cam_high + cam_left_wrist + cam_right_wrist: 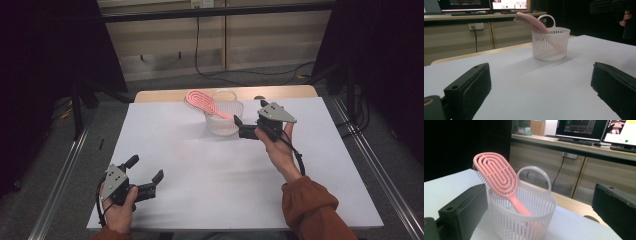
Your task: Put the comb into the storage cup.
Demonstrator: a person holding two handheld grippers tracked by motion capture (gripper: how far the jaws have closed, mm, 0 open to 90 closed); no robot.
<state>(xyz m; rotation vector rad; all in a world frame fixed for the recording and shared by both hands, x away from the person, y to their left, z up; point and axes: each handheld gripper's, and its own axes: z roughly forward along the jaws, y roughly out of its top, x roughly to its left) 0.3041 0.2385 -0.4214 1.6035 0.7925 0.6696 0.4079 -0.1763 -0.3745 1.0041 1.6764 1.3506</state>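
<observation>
A pink hairbrush stands tilted in a small white slatted basket at the back middle of the white table, handle down and head leaning out to the left. My right gripper is open just right of the basket, its jaws pointing at it. In the right gripper view the basket and brush sit close between the spread jaws of the right gripper. My left gripper rests open at the near left, holding nothing. From the left gripper, the basket and brush stand far off.
A wooden table edge shows behind the white sheet. A black cable lies on the floor beyond. Metal rails run along both sides. Monitors stand on a desk in the background.
</observation>
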